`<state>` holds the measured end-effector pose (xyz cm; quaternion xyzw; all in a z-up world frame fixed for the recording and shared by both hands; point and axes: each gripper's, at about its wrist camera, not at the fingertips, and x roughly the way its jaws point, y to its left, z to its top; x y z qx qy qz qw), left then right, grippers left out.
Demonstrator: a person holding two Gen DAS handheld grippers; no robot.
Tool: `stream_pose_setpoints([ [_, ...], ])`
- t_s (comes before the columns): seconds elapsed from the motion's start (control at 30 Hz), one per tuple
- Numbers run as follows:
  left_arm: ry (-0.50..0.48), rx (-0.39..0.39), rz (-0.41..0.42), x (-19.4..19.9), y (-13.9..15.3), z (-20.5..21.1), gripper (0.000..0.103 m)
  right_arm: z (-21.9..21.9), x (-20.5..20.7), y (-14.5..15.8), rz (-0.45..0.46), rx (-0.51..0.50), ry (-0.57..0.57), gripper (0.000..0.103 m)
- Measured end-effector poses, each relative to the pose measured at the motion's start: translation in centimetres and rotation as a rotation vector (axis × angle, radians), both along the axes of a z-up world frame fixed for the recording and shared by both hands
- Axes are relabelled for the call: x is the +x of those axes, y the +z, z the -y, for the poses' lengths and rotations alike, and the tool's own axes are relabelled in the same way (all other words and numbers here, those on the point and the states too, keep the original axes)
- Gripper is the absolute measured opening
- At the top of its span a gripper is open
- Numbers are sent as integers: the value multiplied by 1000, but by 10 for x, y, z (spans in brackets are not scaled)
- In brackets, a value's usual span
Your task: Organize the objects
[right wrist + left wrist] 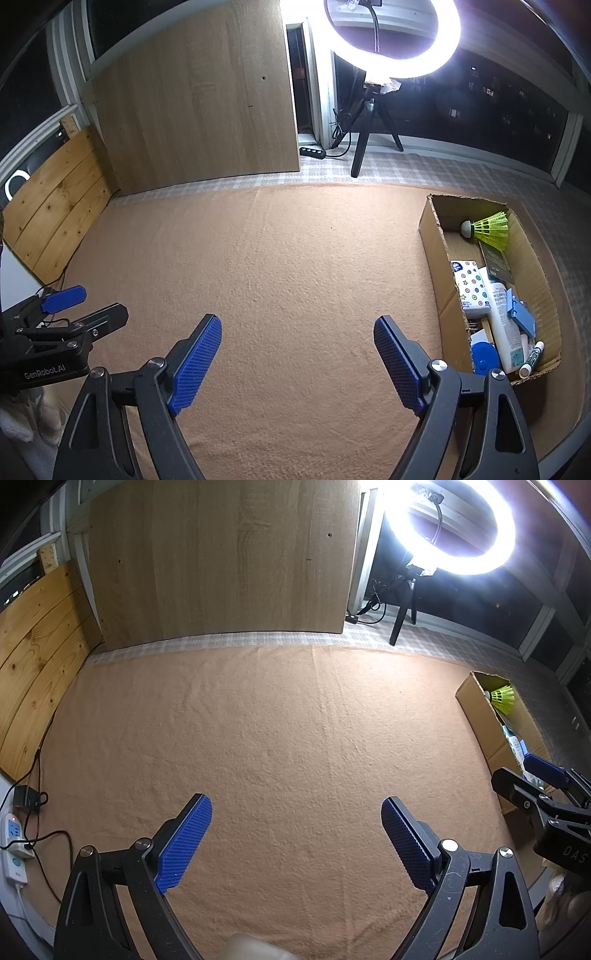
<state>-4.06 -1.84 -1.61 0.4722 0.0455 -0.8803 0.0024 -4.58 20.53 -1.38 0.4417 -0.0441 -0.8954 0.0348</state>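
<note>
Cardboard box w/ yellow shuttlecock, tissue pack, white bottle; both grippers' jaws apart, empty.

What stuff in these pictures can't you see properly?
- Left wrist view: most of what lies in the cardboard box is hidden by its near wall and the right gripper; only the yellow shuttlecock shows clearly.
- Right wrist view: the blue round lid is partly covered by this gripper's own arm.
- Left wrist view: a pale blurred thing is cut off by the bottom edge.
- Both views: glare from the ring light washes out what is around it.
</note>
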Motion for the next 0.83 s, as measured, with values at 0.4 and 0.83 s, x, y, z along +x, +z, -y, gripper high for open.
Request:
stream_pose_setpoints([
  [0.4, -6, 0, 2, 0, 0, -2, 96, -3, 1, 0, 0, 3, -8, 82],
  [0.83, -3, -6, 0, -3, -5, 2, 99, -2, -1, -3, 7, 2, -8, 82],
])
